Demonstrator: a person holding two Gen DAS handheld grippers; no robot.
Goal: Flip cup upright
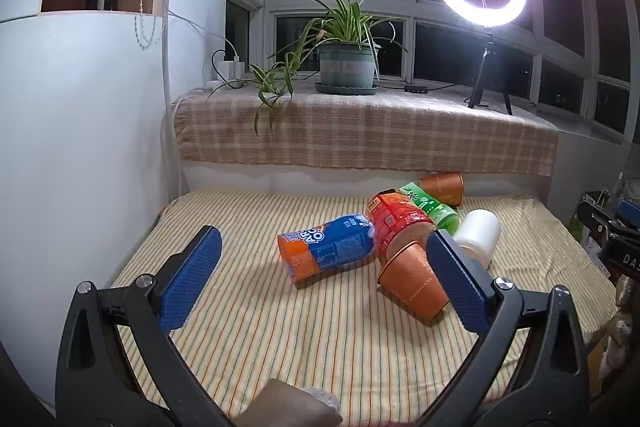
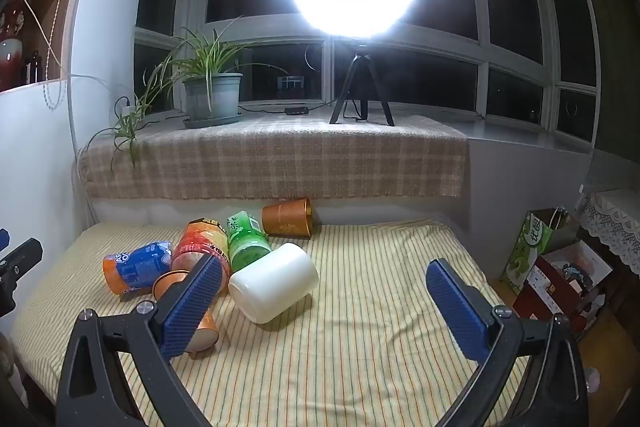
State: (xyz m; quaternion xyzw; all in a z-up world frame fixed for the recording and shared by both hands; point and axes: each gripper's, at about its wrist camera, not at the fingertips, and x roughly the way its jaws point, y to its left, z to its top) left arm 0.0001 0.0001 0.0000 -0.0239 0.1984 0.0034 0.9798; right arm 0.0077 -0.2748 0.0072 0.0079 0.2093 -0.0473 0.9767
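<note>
Honestly nothing's flipped yet: both the left gripper [image 1: 322, 275] and right gripper [image 2: 324, 301] hang wide open, empty, over the striped sheet [image 2: 360, 367]. Beyond them the white cup [image 2: 274, 281] lies sideways beside the bottles [image 2: 246, 239].

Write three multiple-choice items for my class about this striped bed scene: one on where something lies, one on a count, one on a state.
1. Where does the farthest orange cup lie?
A. Against the back edge of the bed
B. On the windowsill
C. Inside the white cup

2. How many orange cups are on the bed?
A. One
B. Two
C. Four

3. How is the white cup positioned?
A. Upright
B. Stacked on a bottle
C. On its side

Answers: 1 A, it rests below the checked cloth. 2 B, the second, nearer orange cup sits beside the bottles. 3 C, its side rests on the striped sheet.
</note>
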